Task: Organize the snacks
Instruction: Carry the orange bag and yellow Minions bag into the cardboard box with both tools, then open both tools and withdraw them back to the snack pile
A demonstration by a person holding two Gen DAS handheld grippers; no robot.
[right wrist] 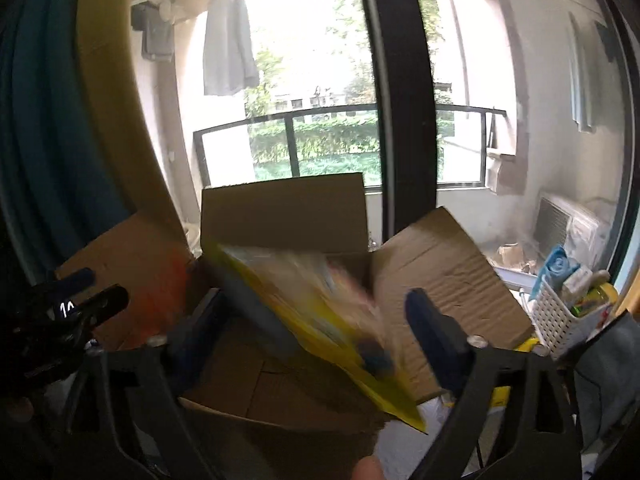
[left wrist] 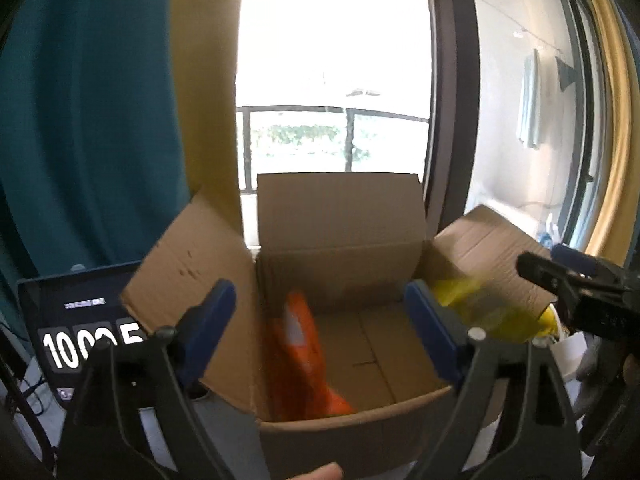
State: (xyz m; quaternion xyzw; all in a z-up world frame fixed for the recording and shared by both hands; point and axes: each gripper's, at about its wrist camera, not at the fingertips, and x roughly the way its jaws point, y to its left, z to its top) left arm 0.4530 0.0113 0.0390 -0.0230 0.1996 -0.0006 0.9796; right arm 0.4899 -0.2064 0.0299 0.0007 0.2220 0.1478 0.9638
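Both grippers are hanging over an open cardboard box [left wrist: 340,248], flaps up on all sides, and it sits right in front of a big window [left wrist: 332,60] with a balcony railing behind it.

Left gripper [left wrist: 320,320]: jaws spread wide, nothing between the pads. Straight ahead of it an orange bag [left wrist: 298,344] is inside the box on the left side, leaning against the left wall. It's motion-blurred, so I can't tell if it has settled on the bottom.

Right gripper [right wrist: 316,324]: jaws wide apart too. A yellow bag [right wrist: 320,312] sits in the gap between them, tilted, top end toward the back of the box and bottom corner over the near rim. It's smeared with blur and doesn't look pinched by either pad; it looks loose over the opening. From the left camera that same yellow bag shows over the box's right flap, with the right gripper's black tip just beside it.

Other stuff: a tablet [left wrist: 76,320] with big white digits stands left of the box, partly hidden by the left flap. A white perforated basket [right wrist: 568,316] with bits and pieces in it is off to the right. Teal curtain [left wrist: 88,112] on the left. A fingertip [left wrist: 320,474] pokes in at the bottom edge of the left view.
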